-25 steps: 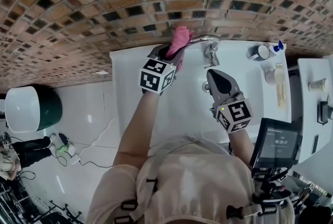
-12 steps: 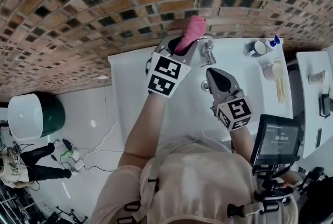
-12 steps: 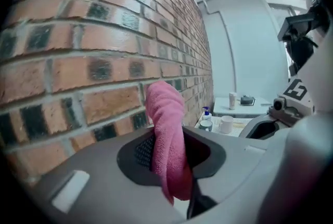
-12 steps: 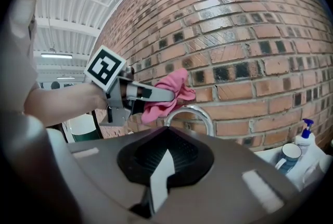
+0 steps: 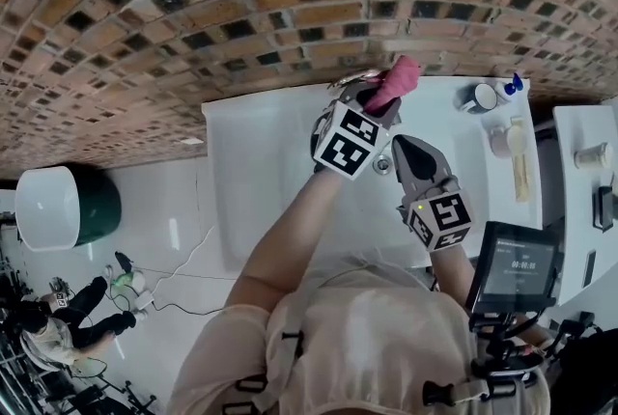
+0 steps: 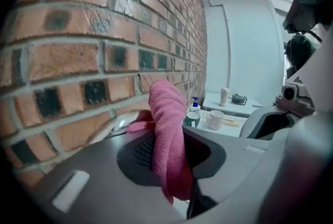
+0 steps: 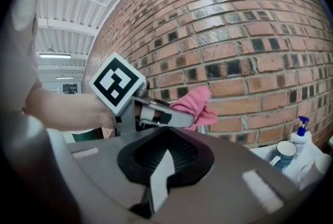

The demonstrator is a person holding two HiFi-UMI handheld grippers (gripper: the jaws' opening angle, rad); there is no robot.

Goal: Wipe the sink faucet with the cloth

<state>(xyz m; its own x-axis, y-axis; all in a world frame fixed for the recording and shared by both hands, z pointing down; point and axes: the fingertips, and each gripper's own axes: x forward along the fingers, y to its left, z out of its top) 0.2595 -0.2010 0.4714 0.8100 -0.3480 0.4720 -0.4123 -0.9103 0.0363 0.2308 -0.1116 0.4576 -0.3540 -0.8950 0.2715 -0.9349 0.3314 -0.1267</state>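
The pink cloth [image 5: 396, 78] — bunched, raised — is at the 12 o'clock edge of the sink [image 5: 261, 162]. The chrome faucet [image 5: 350, 79] peeks out at its 9 o'clock, mostly hidden.

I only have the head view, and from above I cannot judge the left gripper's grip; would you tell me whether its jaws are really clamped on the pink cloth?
Observer: Yes. In the left gripper view the left gripper is shut on the pink cloth, which stands up between the jaws.
Operator: Thank you. Is the right gripper carrying anything?
Observer: No. The right gripper view shows the right gripper shut, with nothing between its jaws.
Operator: And is the cloth on the faucet?
Observer: Contact I cannot tell. The left gripper view shows a chrome part, probably the faucet, just left of the cloth.
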